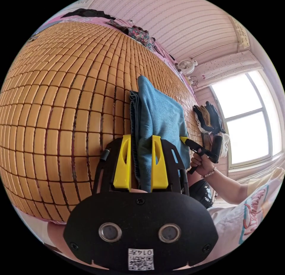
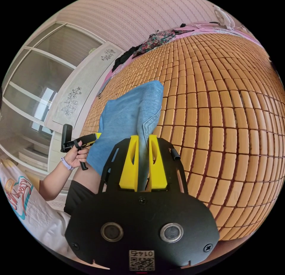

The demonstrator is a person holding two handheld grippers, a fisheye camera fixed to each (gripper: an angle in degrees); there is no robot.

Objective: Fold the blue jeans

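Where tools (image 1: pixel 142 162) clamp, jeans (image 1: pixel 158 114) hidden

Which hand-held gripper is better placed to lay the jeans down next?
Neither clearly: left hand-held gripper and right hand-held gripper both clamp the folded blue denim jeans above the tan bamboo-tile mat.

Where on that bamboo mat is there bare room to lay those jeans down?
The bamboo mat lies bare beside and beyond the blue jeans. It is crowded along the far edge, by the floral clothes, and near the dark clothes pile by the window.
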